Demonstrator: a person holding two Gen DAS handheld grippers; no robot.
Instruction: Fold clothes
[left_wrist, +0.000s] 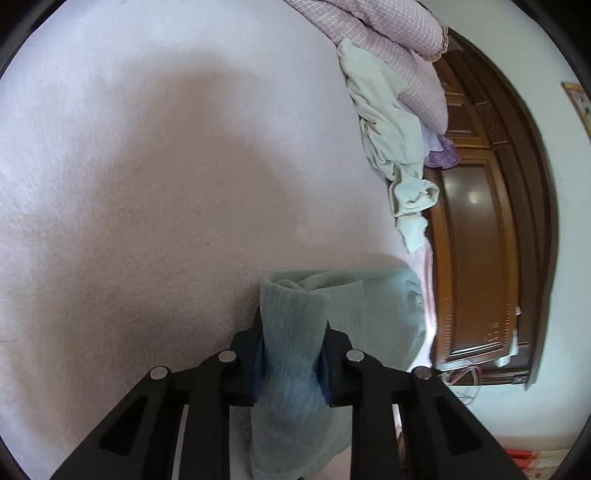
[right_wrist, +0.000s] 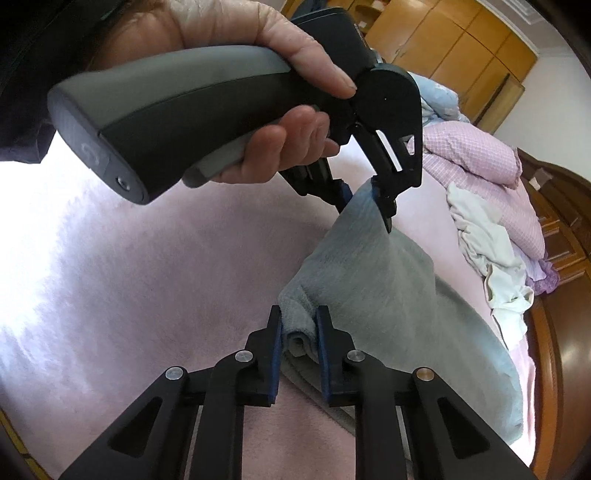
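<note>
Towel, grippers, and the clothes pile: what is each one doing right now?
Towel: grey-blue, pinched at two spots, partly lifted off the pink bed.
Left gripper: shut on towel, held by a hand.
Right gripper: shut on towel at a bunched edge.
White garment: crumpled, unfolded, at the bed's edge.
Pink quilt: bundled in a heap beside the white garment.

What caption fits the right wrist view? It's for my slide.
Both grippers, left and right, pinch the grey-blue towel above the pink bedspread.
</note>
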